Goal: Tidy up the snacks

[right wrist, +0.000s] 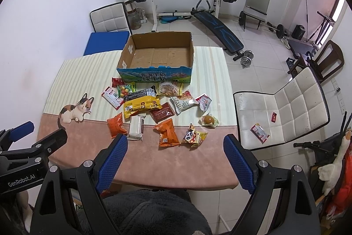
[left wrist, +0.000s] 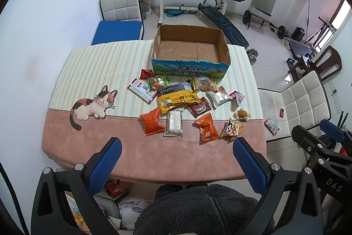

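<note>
A: Snacks, loose lot: where, and how do they lie?

B: Heaped on the table (left wrist: 72, 142) in front of the cardboard box (left wrist: 190, 46), which stands open-topped with its printed blue side toward the camera. Yellow packet (left wrist: 178, 101): long axis across the table, left to right, slightly tilted. White bar (left wrist: 174, 123): long axis pointing toward the box. Two orange packets (left wrist: 152, 122) (left wrist: 206, 129) flank it, both roughly upright in view. One packet (right wrist: 260, 132) lies apart on the white chair (right wrist: 292, 116).

A: Grippers?

B: Left gripper (left wrist: 177, 161): jaws spread wide, nothing between them, over the table's near pink edge. Right gripper (right wrist: 175, 160): likewise wide apart, empty, short of the pile.
</note>
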